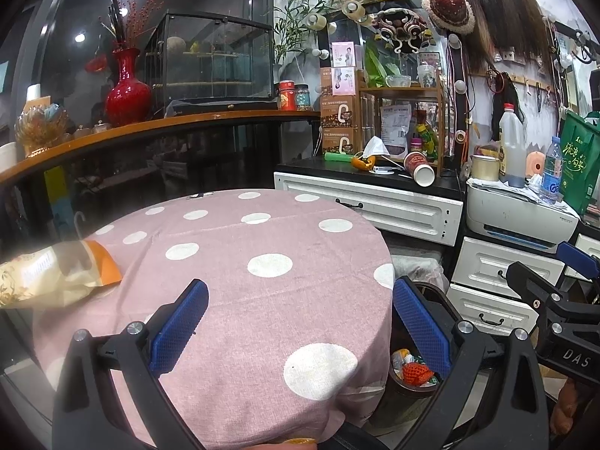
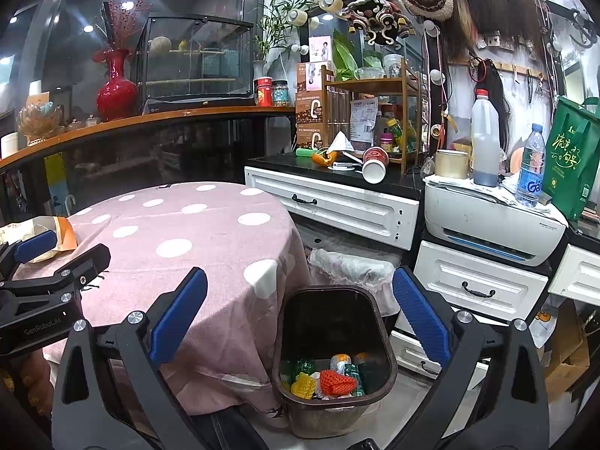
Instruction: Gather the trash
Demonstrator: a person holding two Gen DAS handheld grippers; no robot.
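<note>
Hovering apart and empty, two grippers, left gripper (image 1: 300, 322) over the round table (image 1: 262, 232), right gripper (image 2: 300, 311) above one trash bin (image 2: 382, 341) beside the table edge, one snack bag (image 1: 56, 273) at its left rim

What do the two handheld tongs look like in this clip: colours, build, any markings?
Both are alike: black angular plastic arms with silver screws, tipped by blue textured pads. The left tongs show blue pads; their body reads "GenRobot.AI" in the right view. The right tongs carry white letters "DAS" in the left view. No sleeves or cables visible.
</note>
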